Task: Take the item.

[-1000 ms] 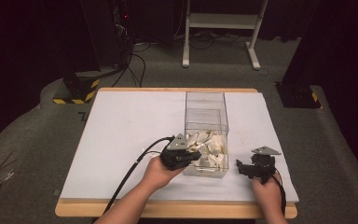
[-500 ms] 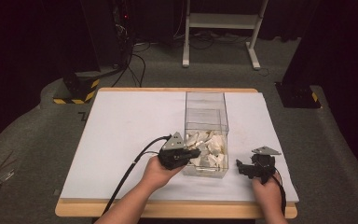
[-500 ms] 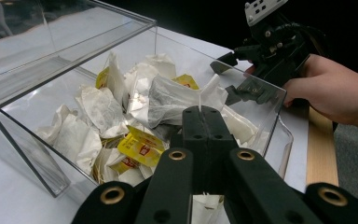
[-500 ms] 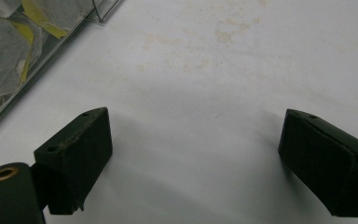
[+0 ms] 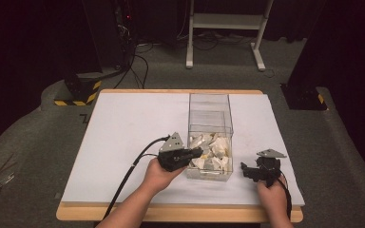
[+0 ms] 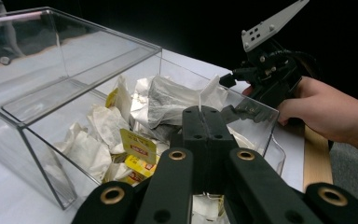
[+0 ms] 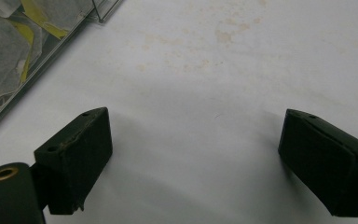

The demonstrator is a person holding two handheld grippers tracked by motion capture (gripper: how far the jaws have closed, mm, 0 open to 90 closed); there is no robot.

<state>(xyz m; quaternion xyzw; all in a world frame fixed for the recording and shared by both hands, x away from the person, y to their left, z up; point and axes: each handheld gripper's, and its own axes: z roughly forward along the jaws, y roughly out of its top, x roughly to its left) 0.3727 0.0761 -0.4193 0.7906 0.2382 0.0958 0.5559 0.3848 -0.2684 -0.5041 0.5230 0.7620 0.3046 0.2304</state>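
A clear plastic box (image 5: 209, 111) stands on the white table (image 5: 128, 133), its near end holding a heap of white tea bags (image 5: 214, 152) with yellow tags. My left gripper (image 5: 197, 153) reaches over the box's near left wall with its jaws shut. In the left gripper view the shut jaws (image 6: 204, 112) hover just above the tea bags (image 6: 168, 100) with nothing visible between them. My right gripper (image 5: 247, 170) rests to the right of the box, open. Its jaws (image 7: 196, 154) stand wide over bare table, with the box's wall (image 7: 65, 44) at the upper left.
The far half of the box (image 6: 74, 60) holds an inner clear shelf. The wooden table edge (image 5: 180, 213) runs along the front. Beyond the table are a white stand (image 5: 223, 28) and cables on the floor.
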